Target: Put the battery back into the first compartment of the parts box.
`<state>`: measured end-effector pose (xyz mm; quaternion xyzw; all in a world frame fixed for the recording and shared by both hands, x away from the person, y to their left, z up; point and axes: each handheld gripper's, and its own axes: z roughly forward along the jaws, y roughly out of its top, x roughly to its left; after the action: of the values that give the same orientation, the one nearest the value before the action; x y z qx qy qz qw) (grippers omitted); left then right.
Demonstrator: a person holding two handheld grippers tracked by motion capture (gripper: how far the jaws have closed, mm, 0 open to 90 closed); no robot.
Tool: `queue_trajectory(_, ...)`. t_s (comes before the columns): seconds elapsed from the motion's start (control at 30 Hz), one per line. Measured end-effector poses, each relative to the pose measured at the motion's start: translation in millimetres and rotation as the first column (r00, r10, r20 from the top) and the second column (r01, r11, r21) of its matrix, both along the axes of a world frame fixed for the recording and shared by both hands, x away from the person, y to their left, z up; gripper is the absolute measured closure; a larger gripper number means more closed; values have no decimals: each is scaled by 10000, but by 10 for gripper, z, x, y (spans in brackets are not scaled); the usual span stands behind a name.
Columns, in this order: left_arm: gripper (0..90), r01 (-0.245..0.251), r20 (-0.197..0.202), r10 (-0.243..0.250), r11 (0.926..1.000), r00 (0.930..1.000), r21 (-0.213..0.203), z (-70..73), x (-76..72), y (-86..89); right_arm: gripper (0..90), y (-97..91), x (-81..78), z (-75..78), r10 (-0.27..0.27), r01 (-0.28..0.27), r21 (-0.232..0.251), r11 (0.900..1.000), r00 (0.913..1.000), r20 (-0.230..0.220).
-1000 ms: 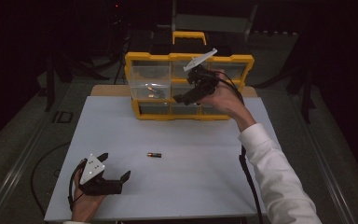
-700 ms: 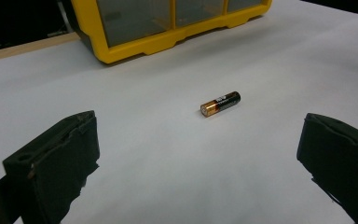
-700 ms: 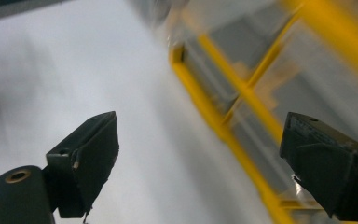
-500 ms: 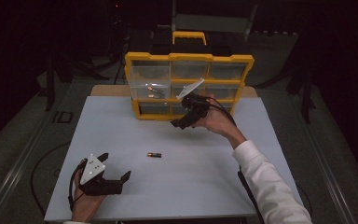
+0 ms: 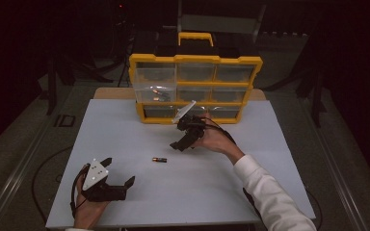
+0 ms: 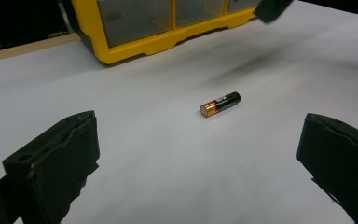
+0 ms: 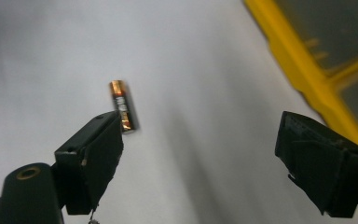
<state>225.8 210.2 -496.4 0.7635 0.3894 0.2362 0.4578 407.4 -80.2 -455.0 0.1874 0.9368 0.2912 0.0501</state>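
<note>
A small battery (image 5: 160, 159) with a copper end lies on the white table top (image 5: 274, 163), near the middle. My right gripper (image 5: 179, 144) hangs just right of it and a little above, tilted down and to the left. Its jaws are open and have just been closing a little, with nothing between them. In the right gripper view the battery (image 7: 122, 106) lies just beyond the left jaw of that gripper (image 7: 200, 123). My left gripper (image 5: 120, 171) rests open at the front left. Its own view has the battery (image 6: 220, 103) ahead of the open left gripper (image 6: 198, 135).
A yellow drawer cabinet (image 5: 195, 60) with clear drawers and a handle stands at the table's back edge, right behind my right hand. Its lower frame (image 6: 168, 44) runs across the top of the left gripper view. Dark floor surrounds the table.
My right hand has come down and forward from in front of the cabinet's drawers to just above the table beside the battery. The left hand has stayed still.
</note>
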Motion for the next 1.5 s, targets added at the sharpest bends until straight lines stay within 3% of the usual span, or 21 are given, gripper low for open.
queue_trajectory(0.6, 0, -4, 10, 4, 10000, 10000, -10, 3, -4, 3, 172, 335, -152, -331, 582, -609, -549, 9966, 9971, -494)
queue_trajectory(0.73, 0, 14, 11, -14, 10000, 10000, 9, -1, 0, -2, 210, 427, -191, -410, 843, -878, -986, 9913, 9957, -389)
queue_trajectory(0.87, 0, 20, 4, -20, 10000, 10000, -20, -1, 1, 1, 244, 487, -222, -464, 1003, -1046, -1113, 9883, 9940, -436)
queue_trajectory(1.17, 0, 20, -19, -20, 10000, 10000, -6, -5, 3, -3, 404, 604, -224, -567, 1251, -1350, -1316, 9821, 9888, -815)
queue_trajectory(1.2, 0, 18, -22, -18, 10000, 10000, 1, -5, 3, -2, 529, 629, -225, -573, 1204, -1332, -1274, 9829, 9873, -1032)
queue_trajectory(1.23, 0, 18, -22, -18, 10000, 10000, 1, -5, 3, -2, 529, 629, -225, -573, 1204, -1332, -1274, 9829, 9873, -1032)
queue_trajectory(1.27, 0, 20, -22, -20, 10000, 10000, -4, -5, 3, 0, 620, 651, -222, -590, 1373, -1527, -1210, 9808, 9824, -1267)
queue_trajectory(1.37, 0, 13, -16, -13, 10000, 10000, -5, -4, 1, 2, 738, 673, -220, -614, 1306, -1468, -1371, 9796, 9841, -1206)
queue_trajectory(1.43, 0, 7, -16, -7, 10000, 10000, -14, -4, 0, 1, 771, 661, -199, -608, 1296, -1488, -1337, 9798, 9813, -1423)
queue_trajectory(1.5, 0, 8, 1, -8, 10000, 10000, 3, -3, -2, 2, 771, 646, -211, -601, 1340, -1519, -1416, 9782, 9826, -1284)
